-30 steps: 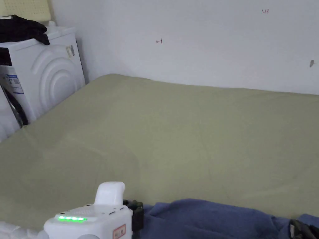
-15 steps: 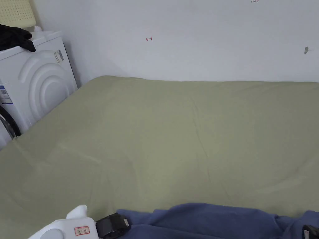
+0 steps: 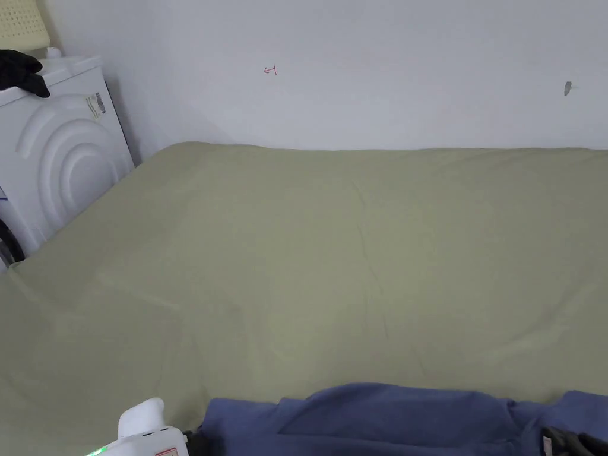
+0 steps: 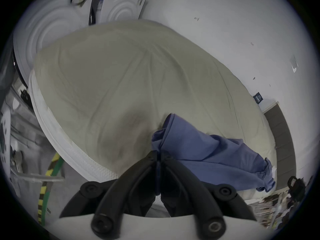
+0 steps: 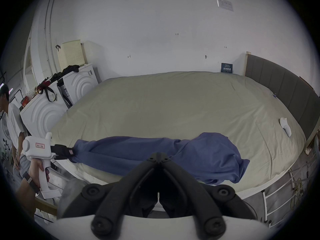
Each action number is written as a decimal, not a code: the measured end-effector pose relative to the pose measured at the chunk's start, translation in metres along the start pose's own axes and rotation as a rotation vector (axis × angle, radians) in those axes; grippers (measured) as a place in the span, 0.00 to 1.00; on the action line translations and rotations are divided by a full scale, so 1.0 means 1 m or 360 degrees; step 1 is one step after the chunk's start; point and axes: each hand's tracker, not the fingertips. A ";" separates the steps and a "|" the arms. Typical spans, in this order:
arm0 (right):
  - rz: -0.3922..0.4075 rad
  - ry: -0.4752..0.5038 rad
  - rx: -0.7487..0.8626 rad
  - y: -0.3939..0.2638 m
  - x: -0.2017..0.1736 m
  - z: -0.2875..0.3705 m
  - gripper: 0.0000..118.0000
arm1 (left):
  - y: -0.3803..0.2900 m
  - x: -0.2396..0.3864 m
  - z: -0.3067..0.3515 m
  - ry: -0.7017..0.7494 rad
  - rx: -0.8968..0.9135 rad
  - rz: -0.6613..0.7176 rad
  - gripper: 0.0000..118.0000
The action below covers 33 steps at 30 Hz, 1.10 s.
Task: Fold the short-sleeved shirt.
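The left gripper (image 4: 158, 154) has its jaws pressed together on a bunched edge of the shirt (image 4: 207, 155); in the right gripper view the same gripper (image 5: 73, 152) is seen from the side, a hand (image 5: 37, 165) around its white handle, its black jaws pinching the shirt's left end. In the head view its white body (image 3: 142, 436) sits at the bottom left edge, with the cloth starting just beside it.

The right gripper (image 5: 158, 155) has its jaws closed tip to tip at the near edge of the shirt (image 5: 155, 150); the cloth lies right against the tips, but whether any of it is caught between them cannot be told. In the head view a bit of this gripper (image 3: 570, 442) shows at the bottom right corner, against the blue fabric.

The shirt (image 3: 380, 418) is blue and lies bunched in a long band along the near edge of the bed (image 3: 332, 249), wider and rumpled at its right end. The bed has a smooth olive-green sheet. A small white device (image 5: 285, 126) lies on the sheet near the grey headboard (image 5: 280, 86), well apart from the shirt. White washers (image 5: 57, 103) stand left of the bed, dark clothes (image 5: 71, 68) on top. A person (image 5: 12, 115) in a white top stands by them.
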 end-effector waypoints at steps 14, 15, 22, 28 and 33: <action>-0.0159 -0.0124 0.0115 0.005 0.040 0.036 0.01 | 0.008 0.135 0.060 -0.0596 0.0222 -0.0529 0.01; -0.0174 -0.0132 0.0125 0.005 0.042 0.039 0.01 | 0.005 0.150 0.061 -0.0643 0.0222 -0.0591 0.01; -0.0226 -0.0163 0.0165 0.004 0.055 0.053 0.01 | -0.038 0.231 0.043 -0.0824 0.0091 -0.0781 0.01; -0.0269 -0.0188 0.0189 0.001 0.067 0.061 0.01 | -0.063 0.290 0.026 -0.0875 0.0071 -0.1010 0.01; -0.0283 -0.0215 0.0192 -0.002 0.071 0.065 0.01 | -0.079 0.308 -0.019 -0.0772 -0.0092 -0.1031 0.01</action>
